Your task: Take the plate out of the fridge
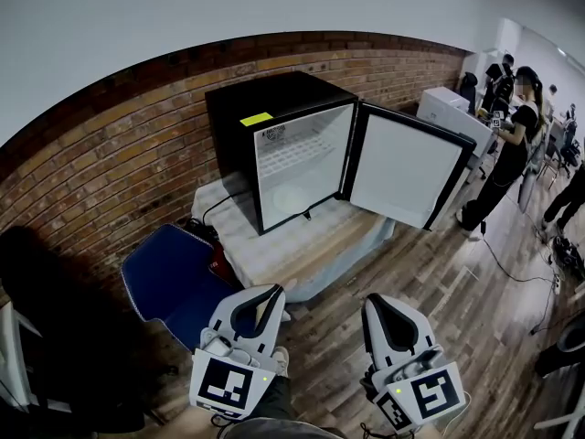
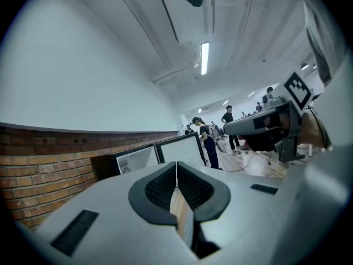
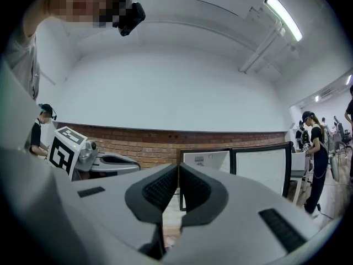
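Your left gripper (image 1: 272, 290) and right gripper (image 1: 373, 301) are held low, side by side, well apart from the fridge (image 1: 274, 117). Both have their jaws closed together with nothing between them. The black fridge stands on a cloth-covered table (image 1: 302, 245) against a brick wall (image 1: 110, 154), its door (image 1: 407, 167) swung open to the right. The pale plate (image 1: 292, 199) lies inside, on the fridge's bottom.

Fridge (image 1: 230, 126) open, straight run in at 12
Door (image 1: 408, 168) hangs out at 1 o'clock, narrows the right side; table (image 1: 294, 245) edge sits in front; blue chair (image 1: 166, 278) blocks 10 o'clock; wire shelf (image 1: 298, 150) splits cavity in 2; bare floor (image 1: 457, 274) at 2 o'clock.
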`<action>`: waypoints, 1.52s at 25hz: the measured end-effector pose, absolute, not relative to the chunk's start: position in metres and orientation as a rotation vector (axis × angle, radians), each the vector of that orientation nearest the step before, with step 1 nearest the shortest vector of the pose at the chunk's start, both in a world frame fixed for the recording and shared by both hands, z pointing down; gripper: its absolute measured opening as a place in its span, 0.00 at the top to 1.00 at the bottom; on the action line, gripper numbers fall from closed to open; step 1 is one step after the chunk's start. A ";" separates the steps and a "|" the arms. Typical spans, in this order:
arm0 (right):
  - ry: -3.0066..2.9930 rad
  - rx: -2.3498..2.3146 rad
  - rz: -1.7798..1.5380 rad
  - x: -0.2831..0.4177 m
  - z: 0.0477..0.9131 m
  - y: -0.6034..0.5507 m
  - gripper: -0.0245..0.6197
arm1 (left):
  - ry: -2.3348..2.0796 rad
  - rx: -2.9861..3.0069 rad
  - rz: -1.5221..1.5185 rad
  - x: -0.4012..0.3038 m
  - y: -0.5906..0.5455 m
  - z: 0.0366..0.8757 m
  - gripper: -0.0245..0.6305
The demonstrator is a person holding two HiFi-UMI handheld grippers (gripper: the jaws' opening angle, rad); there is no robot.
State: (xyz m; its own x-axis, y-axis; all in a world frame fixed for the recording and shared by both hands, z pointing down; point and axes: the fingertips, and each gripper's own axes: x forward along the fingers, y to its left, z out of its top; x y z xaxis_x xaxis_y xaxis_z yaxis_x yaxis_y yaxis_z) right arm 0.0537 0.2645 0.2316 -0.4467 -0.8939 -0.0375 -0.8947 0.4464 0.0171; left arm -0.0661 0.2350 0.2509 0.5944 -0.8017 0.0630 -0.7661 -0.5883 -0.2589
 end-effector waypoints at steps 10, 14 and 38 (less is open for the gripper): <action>2.675 -1.652 -0.006 0.046 0.243 0.167 0.91 | 1.289 -2.653 -0.292 -0.069 0.142 0.262 0.93; 2.680 -1.676 -0.038 0.042 0.250 0.122 0.91 | 1.274 -2.667 -0.307 -0.073 0.099 0.265 0.93; 2.701 -1.808 -0.114 0.021 0.270 -0.075 0.91 | 1.168 -2.759 -0.326 -0.080 -0.079 0.286 0.93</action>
State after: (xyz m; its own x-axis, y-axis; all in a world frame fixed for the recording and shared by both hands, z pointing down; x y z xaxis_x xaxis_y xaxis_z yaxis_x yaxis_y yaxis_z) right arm 0.0208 -0.0753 0.2697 -0.3777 -0.9168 0.1300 -0.9244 0.3813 0.0033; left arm -0.0800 -0.0788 0.2858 0.6776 -0.7204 0.1476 -0.6927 -0.6927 -0.2008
